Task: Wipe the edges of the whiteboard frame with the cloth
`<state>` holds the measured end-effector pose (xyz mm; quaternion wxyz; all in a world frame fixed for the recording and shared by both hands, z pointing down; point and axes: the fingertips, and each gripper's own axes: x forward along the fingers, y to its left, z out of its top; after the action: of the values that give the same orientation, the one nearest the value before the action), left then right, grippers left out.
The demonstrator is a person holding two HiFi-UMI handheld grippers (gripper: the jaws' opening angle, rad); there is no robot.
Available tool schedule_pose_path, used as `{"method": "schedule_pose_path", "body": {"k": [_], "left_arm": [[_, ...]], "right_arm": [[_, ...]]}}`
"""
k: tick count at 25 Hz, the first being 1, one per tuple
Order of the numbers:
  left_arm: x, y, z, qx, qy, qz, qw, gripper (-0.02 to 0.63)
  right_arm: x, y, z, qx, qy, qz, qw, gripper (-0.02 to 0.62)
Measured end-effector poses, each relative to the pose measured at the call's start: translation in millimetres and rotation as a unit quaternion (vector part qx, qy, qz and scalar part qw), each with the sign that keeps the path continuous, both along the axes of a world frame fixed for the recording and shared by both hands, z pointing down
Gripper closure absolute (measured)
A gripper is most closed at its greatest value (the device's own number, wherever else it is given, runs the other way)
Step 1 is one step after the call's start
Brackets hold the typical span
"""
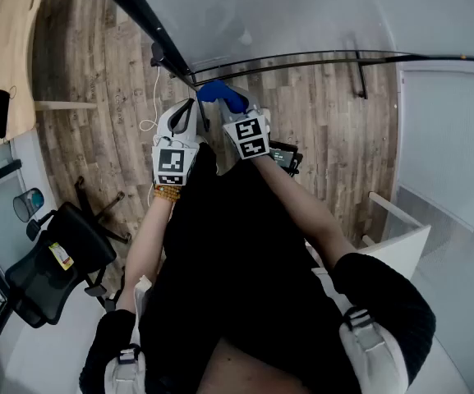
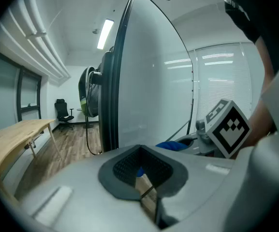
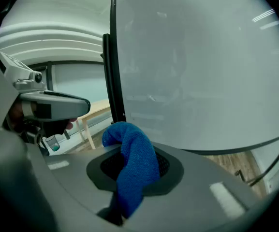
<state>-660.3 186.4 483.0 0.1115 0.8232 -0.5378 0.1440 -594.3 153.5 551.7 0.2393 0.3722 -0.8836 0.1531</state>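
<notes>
The whiteboard [image 1: 302, 11] stands ahead, with its black frame [image 1: 138, 11] running down the left edge to a lower corner. My right gripper [image 1: 227, 98] is shut on a blue cloth [image 1: 220, 93] that sits just right of that corner, close under the bottom rail. In the right gripper view the cloth [image 3: 134, 163] bulges up from the closed jaws beside the frame [image 3: 112, 81]. My left gripper [image 1: 190, 109] is shut with nothing in it, just left of the cloth by the frame's corner. The left gripper view shows the frame [image 2: 111, 91] close ahead and the cloth [image 2: 170, 145] to the right.
A black office chair [image 1: 52, 261] stands at lower left and a wooden desk [image 1: 6, 48] at upper left. A white cable [image 1: 148, 109] hangs near the board's corner. A white panel [image 1: 401, 245] is at the right. The floor is wood plank.
</notes>
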Motion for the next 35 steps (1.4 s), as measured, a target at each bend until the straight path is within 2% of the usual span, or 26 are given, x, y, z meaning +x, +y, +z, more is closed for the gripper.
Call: {"method": "schedule_pose_path", "body": {"k": [5, 11, 17, 29, 35], "left_arm": [[-2, 5, 18, -0.013, 0.004, 0.008, 0.9999, 0.508], [-6, 2, 45, -0.042, 0.027, -0.023, 0.9985, 0.508], [-10, -2, 57, -0.055, 0.033, -0.054, 0.9965, 0.508], [-12, -5, 55, -0.064, 0.027, -0.105, 0.9921, 0.508], [-1, -6, 42, -0.067, 0.019, -0.135, 0.9884, 0.508]], "right_arm": [[-4, 6, 35, -0.022, 0.020, 0.035, 0.999, 0.502], [-20, -5, 78, -0.044, 0.030, 0.058, 0.997, 0.502], [-39, -18, 98, -0.068, 0.016, 0.078, 0.995, 0.502], [-52, -38, 105, -0.098, -0.022, 0.052, 0.994, 0.503], [-44, -43, 106, -0.140, -0.063, 0.051, 0.987, 0.503]]}}
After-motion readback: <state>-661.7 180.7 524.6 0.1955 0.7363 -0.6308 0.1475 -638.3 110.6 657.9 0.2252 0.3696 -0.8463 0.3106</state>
